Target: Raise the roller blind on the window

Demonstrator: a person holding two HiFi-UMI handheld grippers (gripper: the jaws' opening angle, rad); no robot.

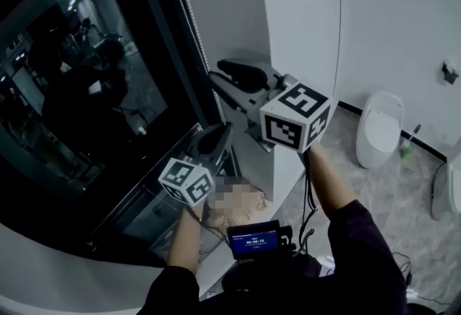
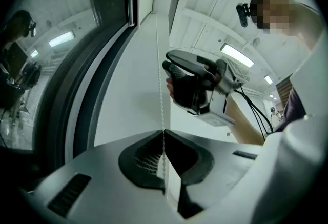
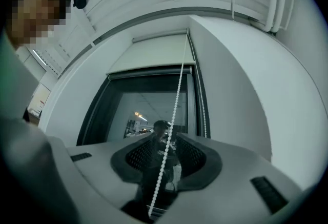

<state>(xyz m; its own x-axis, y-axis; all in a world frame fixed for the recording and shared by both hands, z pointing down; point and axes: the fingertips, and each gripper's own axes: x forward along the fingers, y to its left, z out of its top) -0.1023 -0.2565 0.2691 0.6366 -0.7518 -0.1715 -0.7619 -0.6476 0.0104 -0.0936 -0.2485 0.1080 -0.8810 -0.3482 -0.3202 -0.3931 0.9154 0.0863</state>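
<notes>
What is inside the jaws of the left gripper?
The bead chain, pinched where the jaws of the left gripper meet. Its lower end cannot be seen: the gripper's body covers it.

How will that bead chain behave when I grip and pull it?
Probably limp, stiffening only under tension: the bead chain runs straight up from the shut left gripper. Its small round beads could slide through loosely closed jaws, so pinch firmly.
</notes>
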